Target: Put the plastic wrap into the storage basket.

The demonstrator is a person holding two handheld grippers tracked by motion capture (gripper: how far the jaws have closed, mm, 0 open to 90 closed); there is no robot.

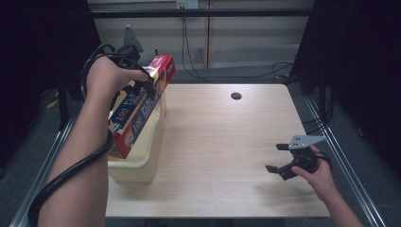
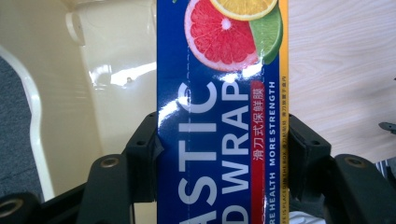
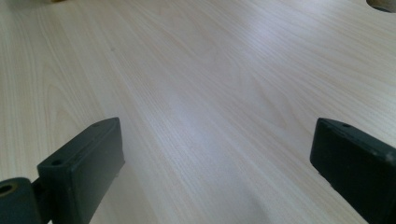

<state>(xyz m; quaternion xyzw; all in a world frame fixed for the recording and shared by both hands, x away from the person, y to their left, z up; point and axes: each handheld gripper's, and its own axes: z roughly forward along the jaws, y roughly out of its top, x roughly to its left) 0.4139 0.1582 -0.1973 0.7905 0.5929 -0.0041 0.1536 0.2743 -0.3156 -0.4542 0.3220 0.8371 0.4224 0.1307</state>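
Plastic wrap box (image 1: 138, 109): long blue carton with red end and citrus print, tilted, lower end down inside the cream bin (image 1: 142, 163), upper red end sticking up and away past the bin's far rim. Bin sits at the table's (image 1: 222, 142) left edge.

Left tongs (image 1: 150, 81): pinching the box across its narrow width, near the upper half. Left gripper view confirms it: both black pads pressed flat against the box's (image 2: 219, 140) two long edges, blue face with "PLASTIC WRAP" lettering running between them, grapefruit and lime picture beyond. Cream bin wall (image 2: 107, 74) visible behind the box on one side, bare wood (image 2: 341, 70) on the other. Person's left hand (image 1: 106, 75) wraps the gripper body, cable (image 1: 66, 175) looping down along the forearm.

Middle of the table: bare wood, round cable hole (image 1: 236, 96) near the far edge.

Right tongs (image 1: 276, 158): spread wide, nothing between them, low over the table near the front right corner, well apart from box and bin. Grey three-cornered plate (image 1: 305, 141) on top, right hand (image 1: 319, 177) holding from behind. Right gripper view: both pads far apart (image 3: 81, 163), plain wood grain (image 3: 210, 93) between.
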